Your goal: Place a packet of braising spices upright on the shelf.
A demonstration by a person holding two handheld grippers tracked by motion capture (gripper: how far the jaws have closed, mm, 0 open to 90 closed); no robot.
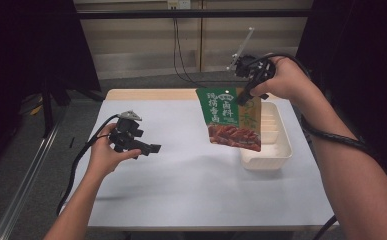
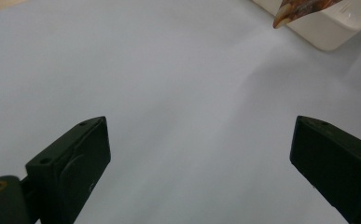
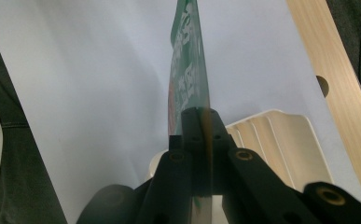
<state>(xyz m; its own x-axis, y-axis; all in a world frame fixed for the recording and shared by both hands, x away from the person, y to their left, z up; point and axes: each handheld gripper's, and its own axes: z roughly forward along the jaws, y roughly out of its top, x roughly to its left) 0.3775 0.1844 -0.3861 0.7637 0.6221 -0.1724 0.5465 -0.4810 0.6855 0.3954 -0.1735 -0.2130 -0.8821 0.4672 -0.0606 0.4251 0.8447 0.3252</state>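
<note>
Two grippers are over a white table [image 1: 181,190]. The right gripper [image 1: 244,95], at about 1 o'clock, has its jaws pressed together on the top edge of a green food packet [image 1: 228,120]. This packet hangs in the air, partly above a white tray [image 1: 276,150] at 3 o'clock. The left gripper [image 1: 148,148], at 9 o'clock, has its jaws wide apart and holds nothing.

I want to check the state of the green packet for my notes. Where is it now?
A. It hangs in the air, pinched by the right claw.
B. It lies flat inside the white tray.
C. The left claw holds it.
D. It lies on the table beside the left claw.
A: the right claw is shut on the top edge of the green packet, which hangs above the white tray, while the left claw is open.
</note>
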